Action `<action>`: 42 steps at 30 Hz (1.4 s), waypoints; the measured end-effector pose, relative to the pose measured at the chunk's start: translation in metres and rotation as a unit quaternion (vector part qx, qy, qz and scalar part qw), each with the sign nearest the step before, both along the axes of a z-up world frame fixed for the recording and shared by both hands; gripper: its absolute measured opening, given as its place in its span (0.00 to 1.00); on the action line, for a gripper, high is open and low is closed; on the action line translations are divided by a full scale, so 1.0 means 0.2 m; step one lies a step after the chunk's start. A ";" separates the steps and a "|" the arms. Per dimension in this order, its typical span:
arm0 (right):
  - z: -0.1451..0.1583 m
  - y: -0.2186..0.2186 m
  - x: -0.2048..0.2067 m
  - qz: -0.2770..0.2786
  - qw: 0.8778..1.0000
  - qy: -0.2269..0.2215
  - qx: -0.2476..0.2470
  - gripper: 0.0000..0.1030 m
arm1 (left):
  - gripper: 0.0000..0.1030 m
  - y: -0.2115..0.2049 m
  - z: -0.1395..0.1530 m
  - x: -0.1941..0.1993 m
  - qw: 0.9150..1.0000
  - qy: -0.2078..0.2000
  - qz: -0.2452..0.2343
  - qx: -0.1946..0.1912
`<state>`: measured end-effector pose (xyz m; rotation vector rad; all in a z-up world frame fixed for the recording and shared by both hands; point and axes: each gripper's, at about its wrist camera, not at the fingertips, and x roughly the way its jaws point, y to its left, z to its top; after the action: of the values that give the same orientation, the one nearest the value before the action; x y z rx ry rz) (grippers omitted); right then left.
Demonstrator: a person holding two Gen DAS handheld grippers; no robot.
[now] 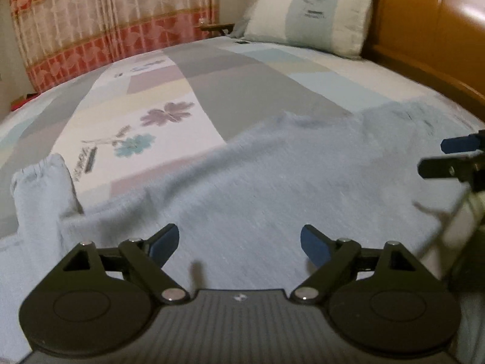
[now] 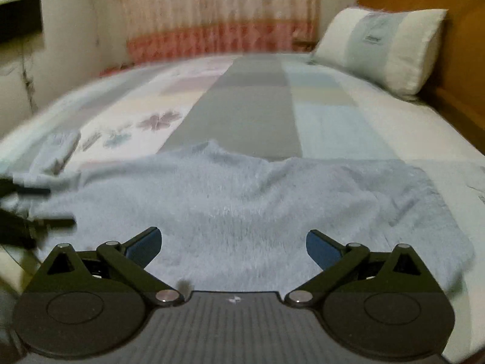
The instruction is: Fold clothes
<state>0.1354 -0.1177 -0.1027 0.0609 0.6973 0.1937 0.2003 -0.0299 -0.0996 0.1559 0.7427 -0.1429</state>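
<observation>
Nearest the lens, the left gripper (image 1: 239, 245) hangs with its blue-padded jaws spread wide and nothing between them, just fuzzy cloth below. Same story on the other side: the right gripper (image 2: 233, 247) is splayed fully apart, empty, angled down over the same garment. In the left view it pokes in from the right edge, close beside its partner.

And there is the garment: a pale blue fuzzy sweater (image 2: 242, 200), spread flat on the near part of the bed, its body under both tools and its neckline on the far edge. One sleeve (image 1: 39, 188) trails off to the left, cuff bunched and partly propped up (that one looks unfolded). On the right side the sweater ends in a straighter edge; whether that sleeve is already tucked in, I cannot tell.

My read: both tools are free and between grips, so the next pinch matters. To do it well, each gripper should bite only the layers meant to move, at matching points on the hem or shoulder, then lift and carry evenly so the fluffy knit lands without creases.

Further out, the patchwork bedsheet (image 1: 242, 91) with its flower print is open and flat, plenty of room. The pillow (image 1: 312, 15) leans against the wooden headboard (image 1: 424, 30) well away, the curtain (image 1: 106, 24) beyond. Nothing blocks the fold; only that stray sleeve could drag.
</observation>
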 end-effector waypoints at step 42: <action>-0.09 -0.65 -0.08 -0.074 0.994 0.018 0.081 1.00 | 0.92 -0.29 -0.11 0.02 0.996 0.050 -0.027 -0.065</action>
<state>0.1187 -0.2481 -0.1205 0.2718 0.7092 0.1062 0.2049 -0.0869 -0.1220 0.0456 0.8263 -0.2519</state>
